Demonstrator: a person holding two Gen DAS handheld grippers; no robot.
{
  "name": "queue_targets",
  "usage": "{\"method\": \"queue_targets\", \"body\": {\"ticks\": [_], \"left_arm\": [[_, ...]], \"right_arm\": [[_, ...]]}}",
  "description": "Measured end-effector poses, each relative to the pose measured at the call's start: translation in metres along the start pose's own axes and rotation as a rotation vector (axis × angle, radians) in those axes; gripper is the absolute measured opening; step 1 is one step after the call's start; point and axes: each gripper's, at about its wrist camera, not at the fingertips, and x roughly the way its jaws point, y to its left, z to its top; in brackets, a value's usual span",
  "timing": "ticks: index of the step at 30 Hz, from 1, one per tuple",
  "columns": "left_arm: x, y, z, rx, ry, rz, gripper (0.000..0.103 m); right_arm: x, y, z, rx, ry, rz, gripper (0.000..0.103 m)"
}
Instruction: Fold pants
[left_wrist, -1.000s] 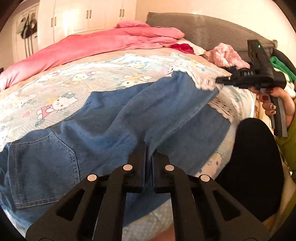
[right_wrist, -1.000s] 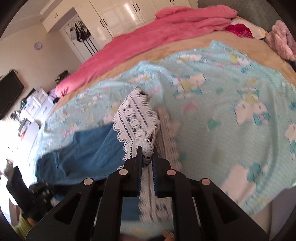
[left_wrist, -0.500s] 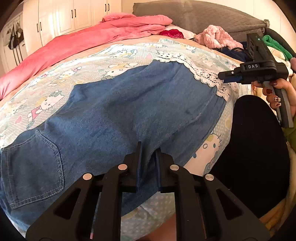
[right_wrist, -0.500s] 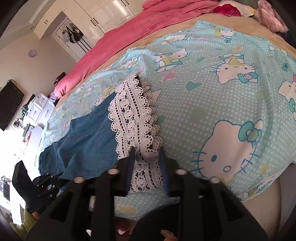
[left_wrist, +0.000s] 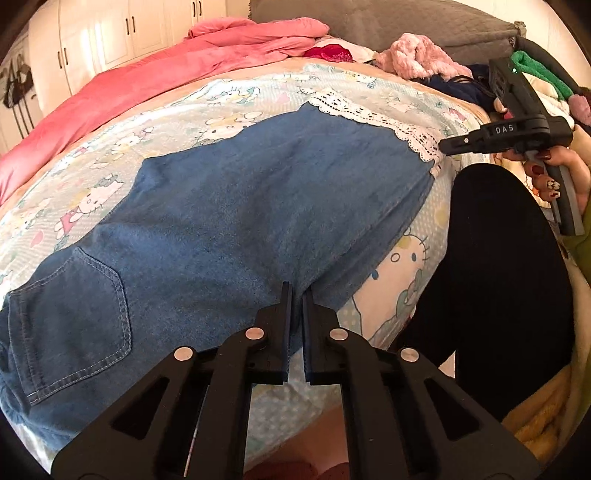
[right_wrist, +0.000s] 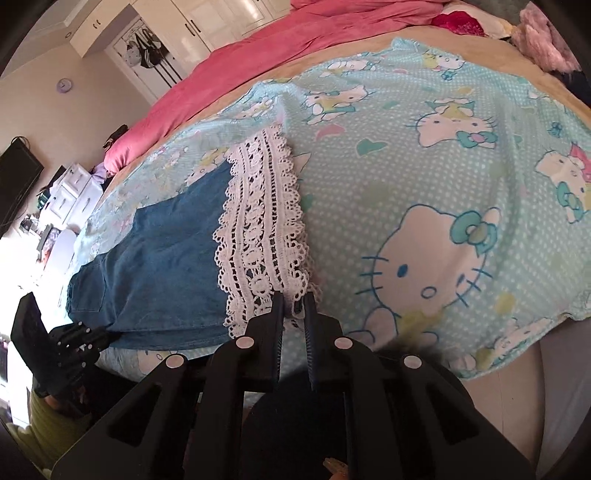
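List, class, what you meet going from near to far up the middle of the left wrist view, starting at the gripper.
left gripper → denim pants → white lace hem → Hello Kitty sheet → pink blanket → grey headboard

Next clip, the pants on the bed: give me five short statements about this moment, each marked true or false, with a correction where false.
1. The denim pants lie spread on a cartoon-cat sheet. True.
2. The right hand-held gripper is at the white lace hem. True.
3. The left hand-held gripper is at the waistband pocket. False: it sits at the near edge of the denim, well to the right of the pocket.
4. The pink duvet covers the pants. False: it lies beyond them, at the far side of the bed.
5. The lace hem is black. False: it is white.
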Motion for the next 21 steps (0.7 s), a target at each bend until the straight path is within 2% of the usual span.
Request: {"method": "queue_targets", "body": {"ticks": [3,4,5,6,7,9,12,16,17,21], "left_arm": [[-0.003,0.001,0.0,-0.002,-0.012,-0.007,0.0],[-0.003,0.001,0.0,-0.004,-0.012,-0.007,0.0],[-0.001,0.002,0.0,-0.006,-0.011,-0.006,0.001],[-0.001,0.002,-0.001,-0.005,-0.008,-0.005,0.001],[0.0,0.002,-0.002,-0.004,-0.006,-0.002,0.001],[0.0,0.001,-0.001,0.001,-0.011,-0.003,0.002],[0.002,0.0,0.0,-0.005,-0.014,-0.002,0.003],[0.004,0.0,-0.001,-0.014,-0.013,0.006,0.003],[0.003,-0.001,0.0,-0.014,-0.018,0.005,0.003],[0.001,0.002,0.0,-0.026,-0.025,-0.007,0.003]], "right_arm": [[-0.001,0.0,0.0,-0.009,0.003,-0.01,0.011],[0.001,-0.001,0.0,-0.014,0.012,-0.03,0.015],[0.001,-0.001,0.0,-0.011,0.008,-0.045,0.028],[-0.003,-0.002,0.0,-0.002,-0.01,-0.06,0.035],[-0.011,-0.001,0.0,0.0,-0.046,-0.067,0.04],[-0.024,0.005,0.0,-0.033,-0.098,-0.051,0.04],[-0.036,0.036,-0.002,-0.177,-0.136,-0.004,0.044],[-0.015,0.106,-0.027,-0.493,-0.067,0.045,0.056],[-0.005,0.122,-0.035,-0.571,-0.038,0.047,0.06],[0.031,0.167,-0.058,-0.809,0.037,-0.019,0.06]]}}
